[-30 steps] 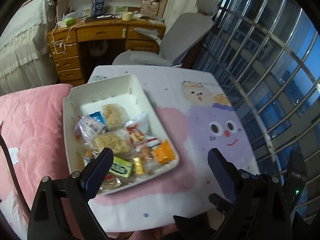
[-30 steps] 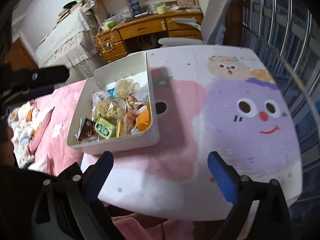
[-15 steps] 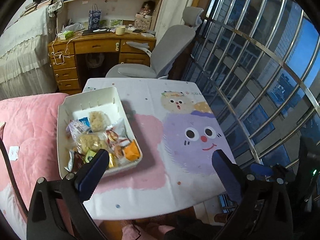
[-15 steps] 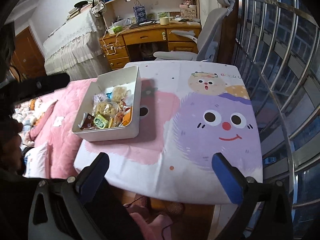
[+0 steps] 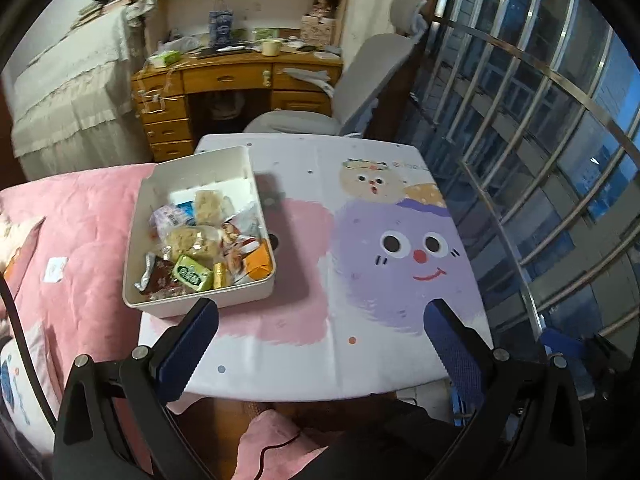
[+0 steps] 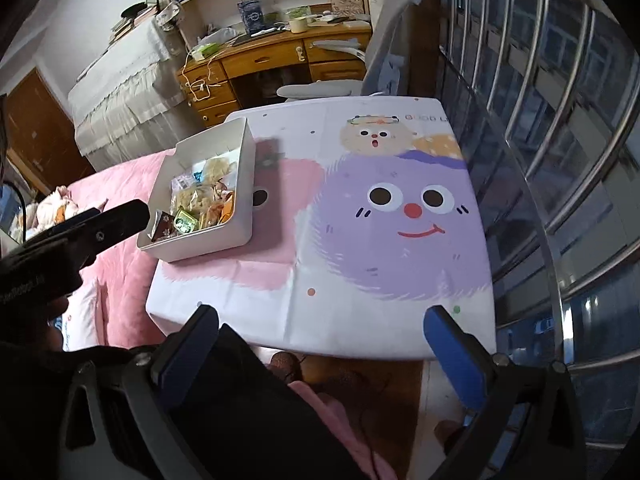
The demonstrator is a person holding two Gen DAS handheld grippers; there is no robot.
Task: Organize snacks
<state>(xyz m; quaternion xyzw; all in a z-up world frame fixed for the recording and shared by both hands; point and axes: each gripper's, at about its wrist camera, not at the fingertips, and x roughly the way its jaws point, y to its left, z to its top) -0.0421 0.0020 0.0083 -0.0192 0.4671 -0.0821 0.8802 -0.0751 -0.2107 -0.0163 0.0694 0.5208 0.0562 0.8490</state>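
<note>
Both grippers have pulled back and up from the table over the last second, so the views now take in far more of the room. Left gripper (image 5: 320,320): jaws wide apart, nothing between them; they stood slightly narrower a second ago and have since reached full spread. Right gripper (image 6: 320,326): same condition, jaws fully apart and empty, with the near edge of the table (image 6: 360,332) under its fingers. In the right view the left gripper's dark body pokes in from the left, held clear of the bin. No snack is held by either tool. The table, covered by a cartoon cloth, carries only the white bin (image 5: 256,184), which sits at its left edge, next to the pink bedding (image 5: 80,220). The snacks (image 5: 200,248) all lie inside the bin, heaped toward its near end: a green packet, an orange packet, puffed-rice bars in clear wrap, some foil pieces; the far end of the bin is mostly bare. Nothing loose shows on the cloth. Judgement: with both tools empty, spread and withdrawn, and every visible snack in the bin, the sorting looks complete or very nearly so; this reads as a retreat after the last drop. Beyond the table stand a grey chair (image 5: 360,80), then a wooden desk (image 5: 240,80) under bookshelves, with barred windows on the right.
</note>
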